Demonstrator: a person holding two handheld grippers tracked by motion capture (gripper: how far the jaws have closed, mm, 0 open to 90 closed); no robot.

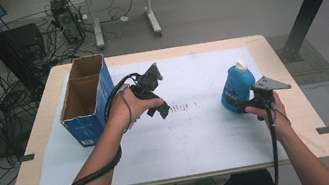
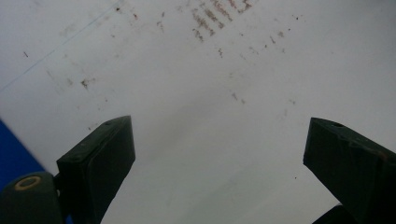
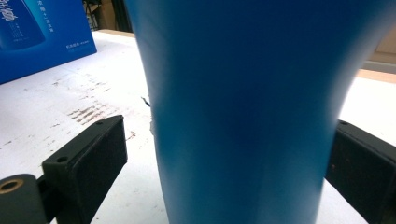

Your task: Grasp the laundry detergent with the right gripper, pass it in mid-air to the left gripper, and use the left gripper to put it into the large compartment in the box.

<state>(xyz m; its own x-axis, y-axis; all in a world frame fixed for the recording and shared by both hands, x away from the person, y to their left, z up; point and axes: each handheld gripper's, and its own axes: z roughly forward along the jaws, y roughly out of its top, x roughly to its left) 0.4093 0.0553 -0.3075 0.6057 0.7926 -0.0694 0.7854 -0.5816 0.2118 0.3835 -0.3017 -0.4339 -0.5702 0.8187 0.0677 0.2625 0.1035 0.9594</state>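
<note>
At the right side of the counter [image 1: 276, 43], the right tongs [image 3: 233, 154] straddle the blue bottle [image 1: 237, 86], jaws spread with a gap on the left side, so nothing is gripped yet. Closing squarely on the lower body, level and centred, should keep it from tipping. It stands upright, glossy blue, white-capped. Over by the open blue box [image 1: 87, 101], the left tongs [image 2: 219, 154] gape wide and empty.

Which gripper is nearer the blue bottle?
Right. The right gripper has the blue bottle between its jaws; the left gripper hovers well away, beside the cardboard box.
</note>
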